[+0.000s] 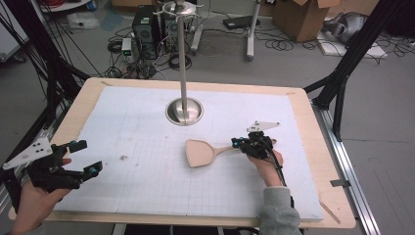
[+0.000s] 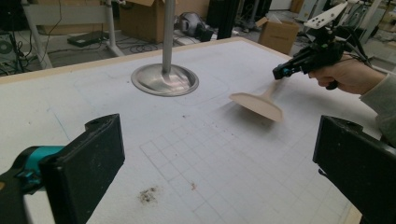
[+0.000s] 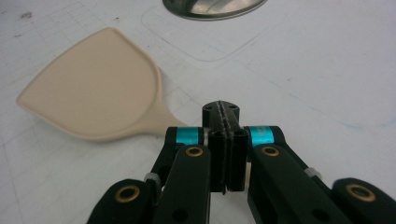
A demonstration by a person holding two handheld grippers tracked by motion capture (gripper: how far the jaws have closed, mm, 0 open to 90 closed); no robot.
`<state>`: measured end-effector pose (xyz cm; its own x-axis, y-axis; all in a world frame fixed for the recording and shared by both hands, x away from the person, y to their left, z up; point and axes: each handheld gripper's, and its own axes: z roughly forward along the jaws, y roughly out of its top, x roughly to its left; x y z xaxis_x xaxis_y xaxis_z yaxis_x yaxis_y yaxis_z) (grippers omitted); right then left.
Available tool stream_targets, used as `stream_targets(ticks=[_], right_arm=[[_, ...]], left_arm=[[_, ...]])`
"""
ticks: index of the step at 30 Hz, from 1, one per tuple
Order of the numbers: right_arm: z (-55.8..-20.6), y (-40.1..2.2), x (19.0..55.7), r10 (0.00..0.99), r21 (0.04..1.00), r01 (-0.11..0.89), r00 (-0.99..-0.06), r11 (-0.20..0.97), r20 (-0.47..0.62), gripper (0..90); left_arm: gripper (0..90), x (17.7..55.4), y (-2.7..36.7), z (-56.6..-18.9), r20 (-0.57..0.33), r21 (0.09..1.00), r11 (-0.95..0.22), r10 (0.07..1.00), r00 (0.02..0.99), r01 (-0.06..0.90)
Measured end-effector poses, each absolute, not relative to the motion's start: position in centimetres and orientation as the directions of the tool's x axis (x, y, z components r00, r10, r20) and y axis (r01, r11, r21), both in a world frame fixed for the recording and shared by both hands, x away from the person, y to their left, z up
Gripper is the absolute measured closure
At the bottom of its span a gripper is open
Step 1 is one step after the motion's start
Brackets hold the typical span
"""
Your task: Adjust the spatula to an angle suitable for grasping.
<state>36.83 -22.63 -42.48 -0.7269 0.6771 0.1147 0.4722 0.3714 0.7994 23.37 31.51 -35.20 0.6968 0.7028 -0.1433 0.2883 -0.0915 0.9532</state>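
Just ahead of the right claw (image 3: 221,112) and off to its left lies the wooden spatula (image 3: 93,88), its broad blade pointing away from the claw and its neck narrowing back towards the jaws. The right claw is clenched, with the two pads pressed flat together and no gap between them. The spatula's handle runs in under the claw's left linkage and vanishes there, so I cannot tell whether it is pinched low in the jaws or merely lies beneath them.

It looks like a light, stiff, one-piece tool, smooth and probably a little slippery against the pads. The blade is too wide and flat to take hold of. The slim handle is the place, gripped across its width fairly near the neck so the blade does not sag or swing (a hold at the far end would let it pivot).

From the left gripper view the blade seems to throw a shadow, as if tilted off the white mat (image 1: 137,147), though blur makes that uncertain.

The left claw (image 1: 83,156) stands released, jaws wide, well apart from the spatula. The handle's end is hidden under the hand (image 1: 266,166).
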Motion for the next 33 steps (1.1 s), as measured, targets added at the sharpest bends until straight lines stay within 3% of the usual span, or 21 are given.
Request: stream_targets(ticks=[14,20,33], right_arm=[[-44.0,-17.7,38.8,0.670,0.735,0.519,-0.733,0.436,0.121,90.0],[-44.4,-17.0,38.9,0.671,0.707,0.528,-0.735,0.471,0.102,90.0],[-44.2,-17.5,38.4,0.605,0.673,0.552,-0.773,0.492,0.192,90.0]], left_arm=[[2.6,23.3,31.9,-35.2,-0.145,0.952,-0.092,0.707,0.692,0.293],[2.5,23.4,32.1,-35.3,-0.149,0.951,-0.090,0.708,0.691,0.297],[2.5,23.6,32.1,-35.4,-0.156,0.950,-0.084,0.708,0.688,0.302]])
